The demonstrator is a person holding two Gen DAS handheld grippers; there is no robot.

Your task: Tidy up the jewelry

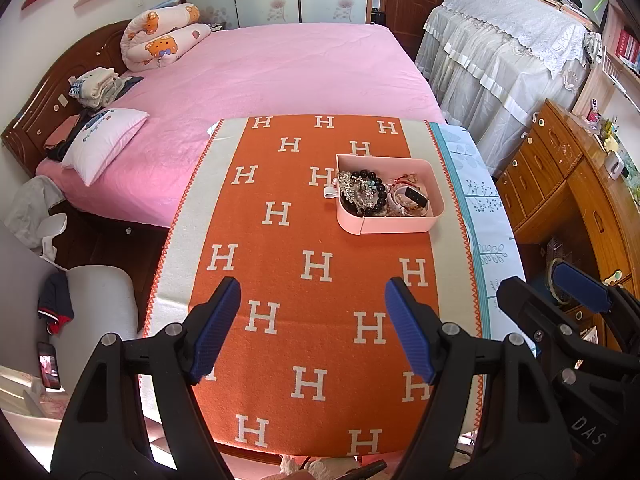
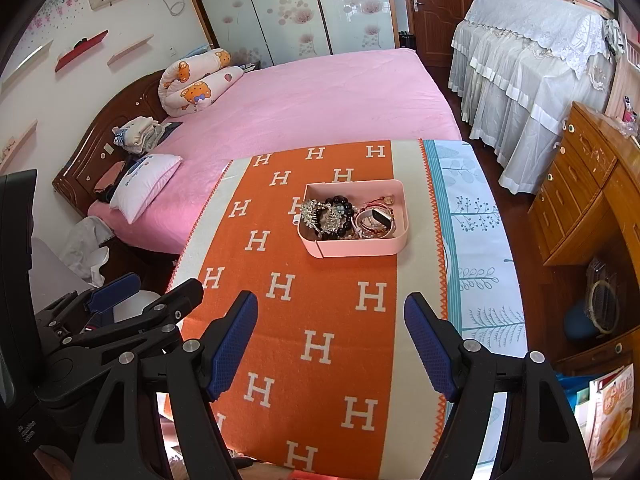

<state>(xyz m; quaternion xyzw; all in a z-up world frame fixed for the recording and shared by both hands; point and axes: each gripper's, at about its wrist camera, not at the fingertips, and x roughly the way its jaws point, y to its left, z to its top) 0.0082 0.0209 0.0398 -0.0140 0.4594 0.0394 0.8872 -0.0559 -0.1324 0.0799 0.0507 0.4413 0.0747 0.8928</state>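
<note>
Your left gripper (image 1: 312, 328) and right gripper (image 2: 330, 344) hover spread wide, nothing between the fingers. All jewelry (image 2: 348, 216) sits heaped in the pink tray (image 2: 360, 248) on the orange cloth (image 2: 320, 320), well ahead; sorted or awaiting sorting, unclear.

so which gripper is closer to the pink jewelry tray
Right, though only slightly. The pink tray lies ahead of the right gripper; the left gripper sits further left. Both jaws open, empty.
</note>
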